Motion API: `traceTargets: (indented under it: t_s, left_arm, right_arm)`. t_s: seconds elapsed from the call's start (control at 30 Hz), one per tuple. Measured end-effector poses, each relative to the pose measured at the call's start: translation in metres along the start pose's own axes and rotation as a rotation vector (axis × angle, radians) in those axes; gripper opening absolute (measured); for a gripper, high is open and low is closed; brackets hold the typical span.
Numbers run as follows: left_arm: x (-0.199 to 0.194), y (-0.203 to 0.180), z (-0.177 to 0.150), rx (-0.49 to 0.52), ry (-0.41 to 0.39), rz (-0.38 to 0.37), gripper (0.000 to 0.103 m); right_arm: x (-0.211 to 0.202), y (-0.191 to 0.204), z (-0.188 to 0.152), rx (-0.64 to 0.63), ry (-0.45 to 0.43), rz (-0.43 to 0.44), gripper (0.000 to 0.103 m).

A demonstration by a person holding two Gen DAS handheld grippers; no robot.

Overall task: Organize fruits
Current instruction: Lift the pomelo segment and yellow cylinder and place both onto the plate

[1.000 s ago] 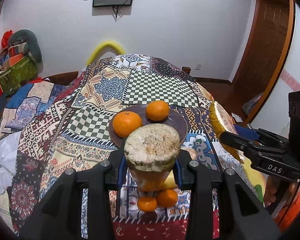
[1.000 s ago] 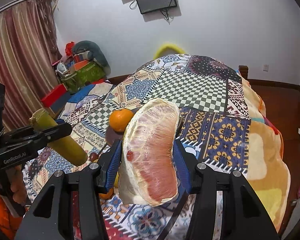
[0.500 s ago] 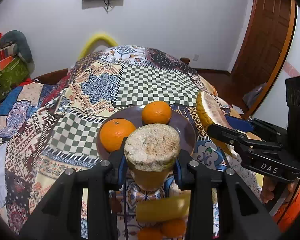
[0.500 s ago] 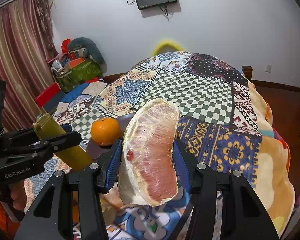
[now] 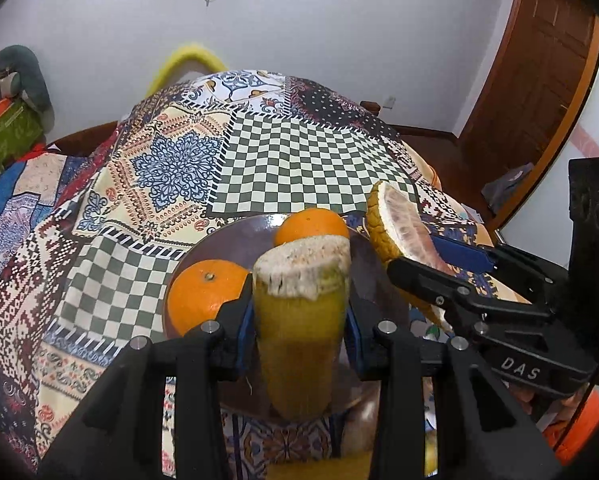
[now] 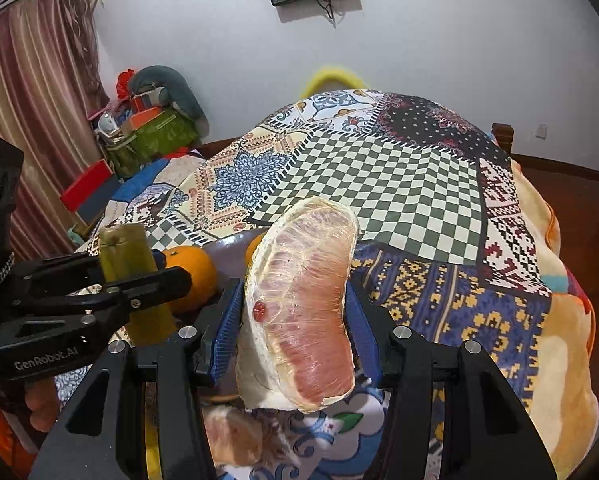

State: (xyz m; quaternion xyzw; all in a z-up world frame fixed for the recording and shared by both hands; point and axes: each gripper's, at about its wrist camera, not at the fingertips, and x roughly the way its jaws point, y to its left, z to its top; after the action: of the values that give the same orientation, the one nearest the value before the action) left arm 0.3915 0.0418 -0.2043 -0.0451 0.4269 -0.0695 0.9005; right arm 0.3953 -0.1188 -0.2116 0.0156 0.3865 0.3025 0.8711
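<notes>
My left gripper (image 5: 299, 316) is shut on a yellow-green stalk piece with a pale cut end (image 5: 301, 276) and holds it over the dark purple plate (image 5: 227, 236). Two oranges (image 5: 205, 294) (image 5: 311, 224) lie on the plate. My right gripper (image 6: 295, 320) is shut on a plastic-wrapped pomelo wedge (image 6: 303, 304), held at the plate's right side. The wedge also shows in the left wrist view (image 5: 399, 228). The stalk piece also shows in the right wrist view (image 6: 131, 264), beside an orange (image 6: 191, 272).
The plate rests on a bed under a patchwork quilt (image 5: 291, 160). Another pale fruit piece (image 6: 235, 436) lies on the quilt below my right gripper. Bags and clutter (image 6: 151, 128) stand at the left wall. A wooden door (image 5: 531, 60) is at the right.
Both grippers have moved forward and closer to the plate, carrying their fruit. The small oranges and yellow piece seen below my left gripper earlier have passed almost out of view.
</notes>
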Motion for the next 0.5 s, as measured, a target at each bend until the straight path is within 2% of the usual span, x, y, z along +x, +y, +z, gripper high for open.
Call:
traceTargets:
  t_s: [0.5]
  left_arm:
    - [0.027, 0.009, 0.017, -0.015, 0.026, 0.031, 0.038]
  right_arm:
    - [0.024, -0.001, -0.003, -0.003, 0.070, 0.016, 0.048]
